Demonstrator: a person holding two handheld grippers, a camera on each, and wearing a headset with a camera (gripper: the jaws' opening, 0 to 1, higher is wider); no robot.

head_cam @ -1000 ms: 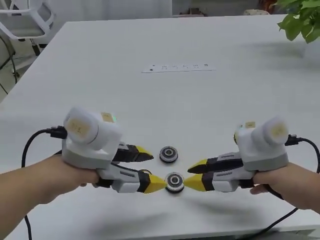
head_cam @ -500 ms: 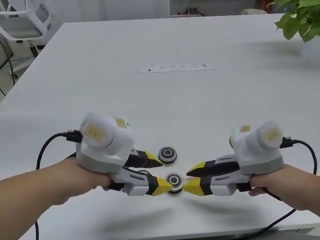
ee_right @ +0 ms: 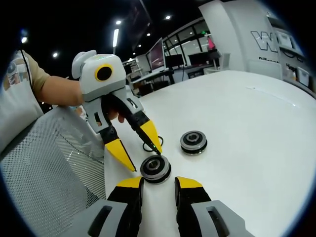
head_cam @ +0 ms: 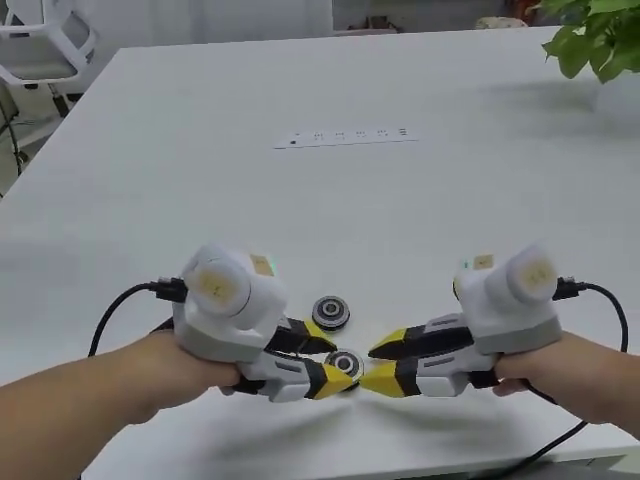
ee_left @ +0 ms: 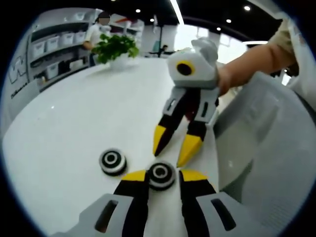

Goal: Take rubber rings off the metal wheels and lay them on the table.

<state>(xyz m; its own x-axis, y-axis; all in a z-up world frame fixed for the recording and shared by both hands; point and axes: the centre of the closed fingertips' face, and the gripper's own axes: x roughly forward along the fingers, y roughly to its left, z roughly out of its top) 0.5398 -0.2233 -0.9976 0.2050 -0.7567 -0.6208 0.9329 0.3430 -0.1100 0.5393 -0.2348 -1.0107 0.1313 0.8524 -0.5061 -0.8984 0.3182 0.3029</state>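
Two metal wheels with black rubber rings lie flat on the white table (head_cam: pixel 420 220) near its front edge. The near wheel (head_cam: pixel 346 363) (ee_left: pixel 161 175) (ee_right: pixel 155 169) sits between the yellow tips of my left gripper (head_cam: pixel 337 362) (ee_left: pixel 164 176), which is open and straddles it. From the opposite side my right gripper (head_cam: pixel 370 365) (ee_right: pixel 159 182) points at the same wheel, open, with the wheel just beyond its tips. The far wheel (head_cam: pixel 331 312) (ee_left: pixel 112 162) (ee_right: pixel 193 142) lies alone a short way behind. Both grippers' tips almost meet over the near wheel.
A white socket strip (head_cam: pixel 345 135) lies in the table's middle. A green plant (head_cam: pixel 590 40) stands at the far right corner and a chair (head_cam: pixel 40 45) beyond the far left corner. The table's front edge runs just below both grippers.
My left gripper has slid right, and its jaws now stand either side of the near wheel. The right gripper has edged slightly toward it. Both wheels stay put.
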